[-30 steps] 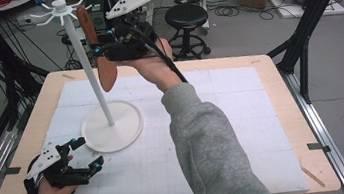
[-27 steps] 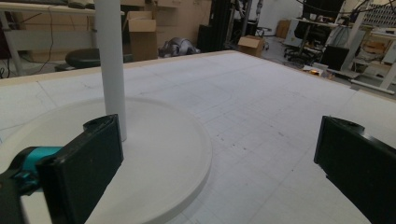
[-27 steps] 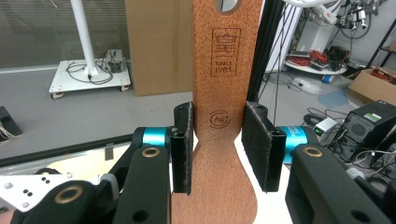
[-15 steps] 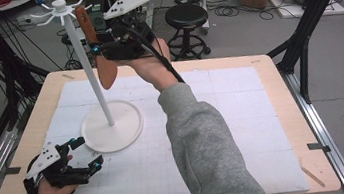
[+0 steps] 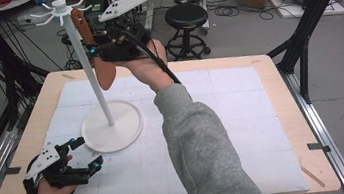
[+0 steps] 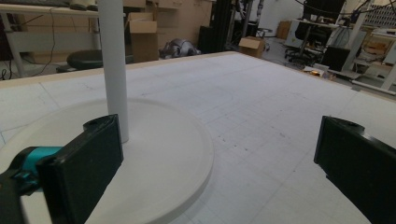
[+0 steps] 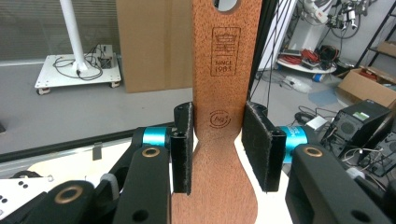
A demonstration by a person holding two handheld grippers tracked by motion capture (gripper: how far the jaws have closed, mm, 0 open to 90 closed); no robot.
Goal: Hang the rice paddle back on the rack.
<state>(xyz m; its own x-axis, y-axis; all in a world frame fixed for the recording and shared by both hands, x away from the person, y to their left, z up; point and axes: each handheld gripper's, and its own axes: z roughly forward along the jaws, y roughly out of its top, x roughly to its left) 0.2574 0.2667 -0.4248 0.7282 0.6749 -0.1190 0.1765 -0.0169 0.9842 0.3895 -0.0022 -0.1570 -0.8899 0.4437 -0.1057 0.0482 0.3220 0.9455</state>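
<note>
One wooden board, one white rack, two grippers.

My right gripper (image 7: pixel 218 149) pinches the brown wooden board (image 7: pixel 223 93) by its narrow neck, holding it high beside the pole of the white rack (image 5: pixel 112 130), near the top hooks. My left gripper (image 5: pixel 78 157) rests spread and empty near the table's (image 5: pixel 240 93) front-left corner, just beside the rack's round base. The mat to the right lies open.
</note>
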